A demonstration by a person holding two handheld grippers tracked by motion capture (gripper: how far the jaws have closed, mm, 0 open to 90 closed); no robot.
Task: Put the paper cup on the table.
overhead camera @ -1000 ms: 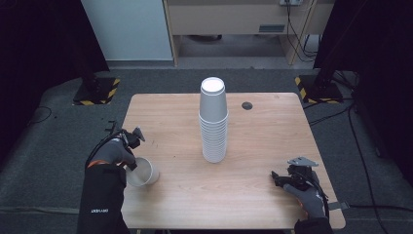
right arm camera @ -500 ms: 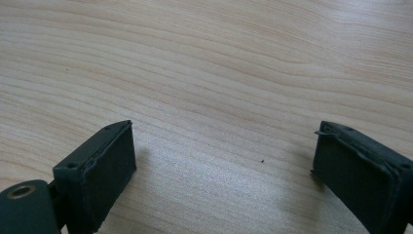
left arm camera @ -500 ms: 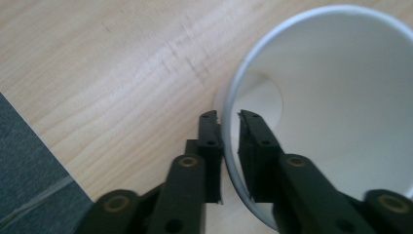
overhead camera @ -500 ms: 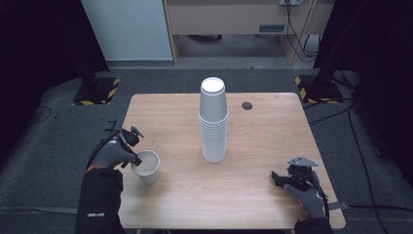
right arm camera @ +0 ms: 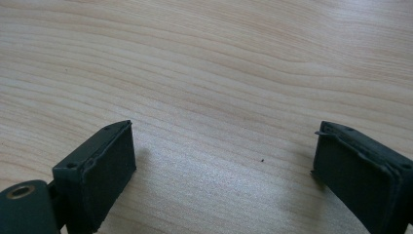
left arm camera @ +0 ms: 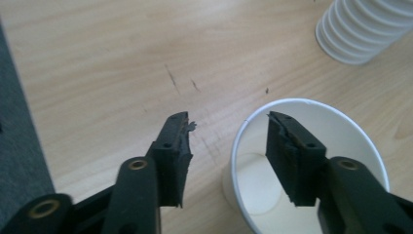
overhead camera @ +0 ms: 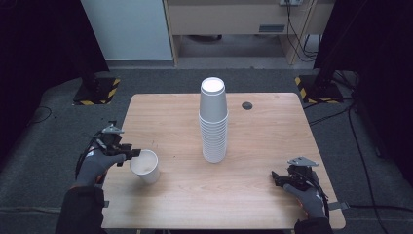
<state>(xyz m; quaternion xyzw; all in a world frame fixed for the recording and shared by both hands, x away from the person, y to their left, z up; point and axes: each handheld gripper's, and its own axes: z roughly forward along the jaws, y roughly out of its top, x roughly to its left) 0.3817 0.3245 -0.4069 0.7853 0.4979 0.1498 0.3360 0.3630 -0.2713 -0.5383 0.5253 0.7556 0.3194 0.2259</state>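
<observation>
A single white paper cup (overhead camera: 146,166) stands upright, mouth up, near the table's left front edge. My left gripper (overhead camera: 134,153) reaches its rim from the left. In the left gripper view the cup (left arm camera: 341,131) has one jaw inside it and the other outside, with the wall between them and untouched by either pad. These jaws have just been opening, and the left gripper (left arm camera: 229,136) is open. A tall stack of upturned white cups (overhead camera: 213,122) stands mid-table, its base (left arm camera: 365,29) showing top right. My right gripper (overhead camera: 277,177) rests open at the front right, and between the right gripper's (right arm camera: 221,161) pads lies bare wood.
The wooden table (overhead camera: 272,131) carries a small black round disc (overhead camera: 247,105) at the back right. Dark carpet surrounds the table, with yellow-and-black striped stand bases (overhead camera: 100,90) off its back corners. A grey strip of floor (left arm camera: 19,122) borders the left gripper view.
The single cup, tilted a second ago, now stands upright. My left jaws have spread apart off its rim. The right gripper has not moved.
</observation>
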